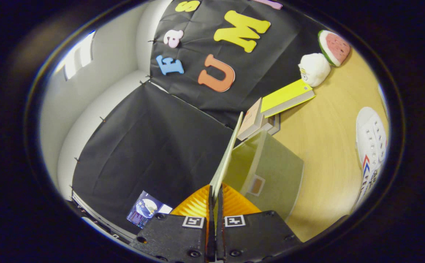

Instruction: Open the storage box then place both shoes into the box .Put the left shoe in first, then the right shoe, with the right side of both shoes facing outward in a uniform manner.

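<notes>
Tilted view over a wooden desk [325, 146]. Gripper [214, 204] jaws pinched closed on the thin edge of the storage box lid [228, 153], swung up edge-on. Translucent storage box [270, 175] just beyond the fingers, on the desk. White shoe [371, 146] lying well apart, past the box. Stacked books [278, 106] behind the box, with a white plush toy [314, 69] and a watermelon toy [334, 47] beyond them.

one storage box [270, 171], one shoe [371, 142], two plush toys [314, 69], three books [287, 96]
</notes>
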The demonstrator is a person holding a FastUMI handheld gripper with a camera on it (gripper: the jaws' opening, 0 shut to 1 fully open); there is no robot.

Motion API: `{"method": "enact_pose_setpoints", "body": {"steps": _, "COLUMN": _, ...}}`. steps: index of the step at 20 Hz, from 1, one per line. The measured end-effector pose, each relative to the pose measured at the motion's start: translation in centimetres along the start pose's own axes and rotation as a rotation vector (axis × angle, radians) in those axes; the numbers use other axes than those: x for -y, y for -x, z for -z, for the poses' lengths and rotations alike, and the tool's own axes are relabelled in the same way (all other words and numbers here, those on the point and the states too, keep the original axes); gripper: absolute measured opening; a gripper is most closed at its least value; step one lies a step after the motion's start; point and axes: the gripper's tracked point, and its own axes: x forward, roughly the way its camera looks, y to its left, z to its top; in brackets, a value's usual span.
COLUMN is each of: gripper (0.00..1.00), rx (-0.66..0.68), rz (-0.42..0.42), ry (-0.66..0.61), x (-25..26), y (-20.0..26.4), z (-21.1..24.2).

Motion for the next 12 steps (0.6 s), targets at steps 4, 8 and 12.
{"method": "enact_pose_setpoints", "body": {"steps": 4, "gripper": 0.06, "rx": -0.013, "rz": 0.037, "ry": 0.145, "x": -4.9, "y": -1.5, "z": -1.8}}
{"method": "enact_pose_setpoints", "body": {"steps": 8, "gripper": 0.09, "rx": -0.020, "rz": 0.033, "ry": 0.238, "x": -9.9, "y": -5.0, "z": -2.7}}
{"method": "enact_pose_setpoints", "body": {"steps": 12, "gripper": 0.14, "rx": -0.050, "rz": 0.009, "ry": 0.328, "x": -13.8, "y": -10.0, "z": -2.3}}
